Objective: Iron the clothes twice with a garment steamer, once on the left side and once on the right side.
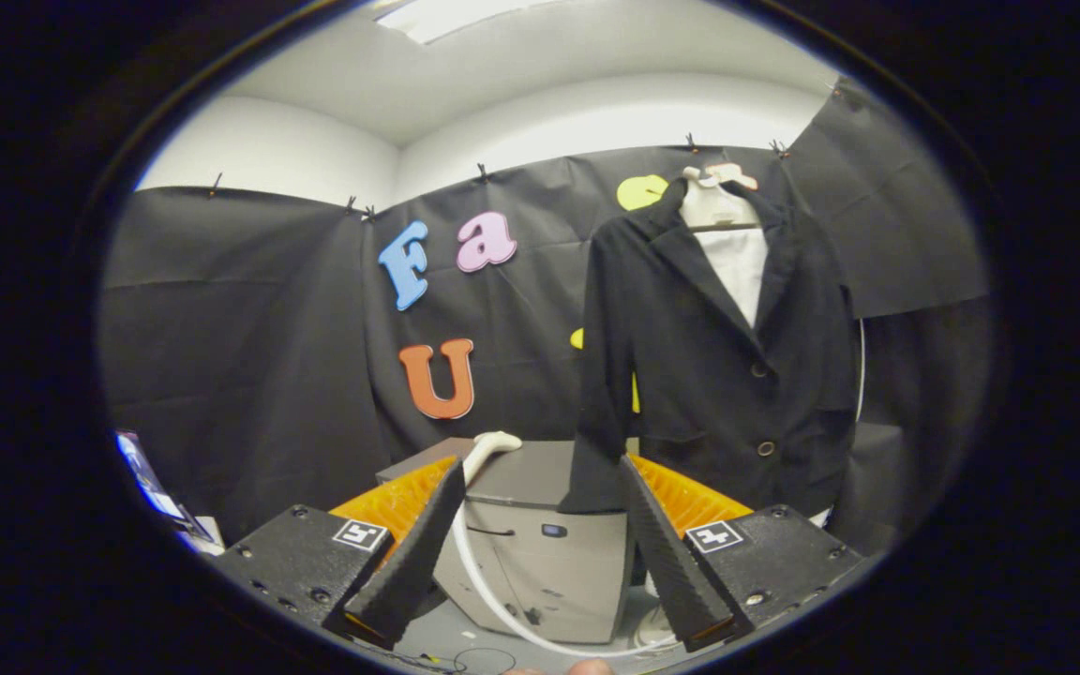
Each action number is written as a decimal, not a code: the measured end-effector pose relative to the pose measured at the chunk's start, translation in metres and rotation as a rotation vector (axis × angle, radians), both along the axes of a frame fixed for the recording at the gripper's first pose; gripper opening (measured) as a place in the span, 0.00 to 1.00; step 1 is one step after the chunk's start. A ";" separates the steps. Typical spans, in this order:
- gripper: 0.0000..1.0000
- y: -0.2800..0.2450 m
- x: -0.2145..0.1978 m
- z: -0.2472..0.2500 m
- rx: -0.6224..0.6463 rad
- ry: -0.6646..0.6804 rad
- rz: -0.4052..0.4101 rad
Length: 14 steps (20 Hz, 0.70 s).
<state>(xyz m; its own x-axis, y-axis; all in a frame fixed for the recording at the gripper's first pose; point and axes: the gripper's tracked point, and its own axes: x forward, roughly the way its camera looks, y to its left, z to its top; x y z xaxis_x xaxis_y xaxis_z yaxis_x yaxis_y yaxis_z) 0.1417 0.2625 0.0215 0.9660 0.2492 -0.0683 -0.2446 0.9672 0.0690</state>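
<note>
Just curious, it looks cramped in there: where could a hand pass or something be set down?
The grey cabinet's flat top is bare between the white steamer head and the black jacket's sleeve. The open tongs leave a gap too. It is crowded at the cabinet's front, where the white hose loops.

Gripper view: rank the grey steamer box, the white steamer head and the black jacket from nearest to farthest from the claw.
The claw is open, holding nothing.
1. Grey steamer box: just ahead, seen between the fingers, low.
2. White steamer head: resting on the box's top, toward the left finger; its hose loops down the box's front.
3. Black jacket: hanging on a hanger beyond the box, above the right finger.
</note>
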 end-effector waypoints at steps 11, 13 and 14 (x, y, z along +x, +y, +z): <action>0.99 0.125 0.170 -0.047 -0.040 0.221 0.141; 0.99 0.144 0.199 -0.060 -0.060 0.272 0.141; 0.99 0.153 0.214 -0.068 -0.075 0.295 0.137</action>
<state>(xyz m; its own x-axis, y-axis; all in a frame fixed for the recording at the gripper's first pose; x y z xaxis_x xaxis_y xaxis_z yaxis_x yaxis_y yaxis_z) 0.3561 0.4154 -0.0470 0.8598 0.3590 -0.3630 -0.3526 0.9318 0.0864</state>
